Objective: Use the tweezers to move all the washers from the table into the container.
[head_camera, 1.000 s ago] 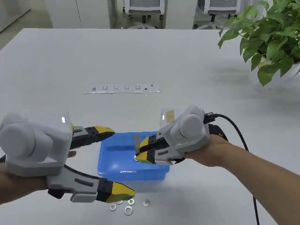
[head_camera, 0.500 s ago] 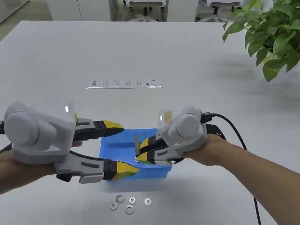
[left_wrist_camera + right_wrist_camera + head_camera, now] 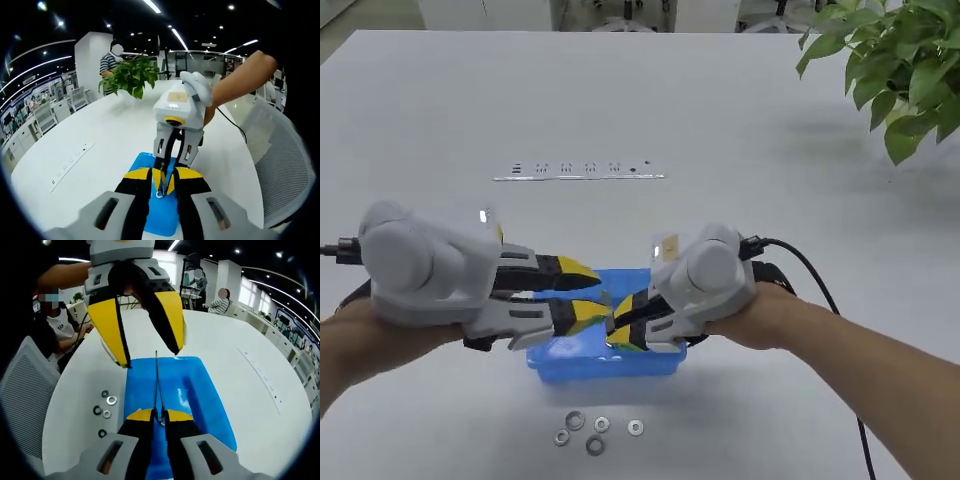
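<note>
Right hand-held gripper (image 3: 159, 414) clamps tweezers (image 3: 157, 385) over blue container (image 3: 200, 390). Left hand-held gripper (image 3: 163, 176) part-open, straddling tips. Risk: squeeze off-centre, tweezers twist, slip. Washers (image 3: 602, 426) untouched on surface (image 3: 770, 150).

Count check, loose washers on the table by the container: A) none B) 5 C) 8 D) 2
B: five washers lie in a small cluster on the table, just outside the container on the person's side. The right gripper view shows the same five.
</note>
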Tool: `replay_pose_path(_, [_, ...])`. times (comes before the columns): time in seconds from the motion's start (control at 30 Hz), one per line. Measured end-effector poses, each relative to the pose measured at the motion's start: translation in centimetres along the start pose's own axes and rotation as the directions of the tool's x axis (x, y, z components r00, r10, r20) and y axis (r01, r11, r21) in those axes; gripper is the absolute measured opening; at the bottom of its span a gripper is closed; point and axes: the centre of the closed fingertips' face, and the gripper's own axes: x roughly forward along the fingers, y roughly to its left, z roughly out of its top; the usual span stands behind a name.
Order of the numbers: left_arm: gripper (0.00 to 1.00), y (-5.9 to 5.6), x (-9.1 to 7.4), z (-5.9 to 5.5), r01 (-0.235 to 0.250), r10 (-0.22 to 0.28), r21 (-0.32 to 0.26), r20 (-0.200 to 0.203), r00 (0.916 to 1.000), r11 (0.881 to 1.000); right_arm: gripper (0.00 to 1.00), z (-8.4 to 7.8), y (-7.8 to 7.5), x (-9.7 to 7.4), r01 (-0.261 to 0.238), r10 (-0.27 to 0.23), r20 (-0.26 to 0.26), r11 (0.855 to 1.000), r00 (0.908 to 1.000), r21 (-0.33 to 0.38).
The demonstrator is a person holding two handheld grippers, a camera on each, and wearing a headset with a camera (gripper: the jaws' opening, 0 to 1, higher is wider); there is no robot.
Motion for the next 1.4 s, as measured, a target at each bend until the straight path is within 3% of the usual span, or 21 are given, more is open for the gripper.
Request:
replay_pose_path(0.4, [0.07,0.1,0.9,-0.5,0.033,-0.033,0.022,-0.015,0.9994,0.999,0.10,0.0,0.0,0.2,-0.018,0.018,0.019,1.000,0.9996,-0.006])
replay_pose_path(1.07, [0.06,-0.1,0.7,-0.2,0.046,-0.045,0.037,-0.024,0.9987,0.998,0.14,0.3,-0.4,-0.4,0.007,-0.008,0.024,0.999,0.9997,0.045])
replay_pose_path(1.4, [0.06,-0.4,0.0,0.4,0.043,-0.042,0.045,-0.025,0.9988,0.998,0.23,0.5,-0.4,-1.9,0.035,-0.037,0.027,0.996,0.9989,0.084])
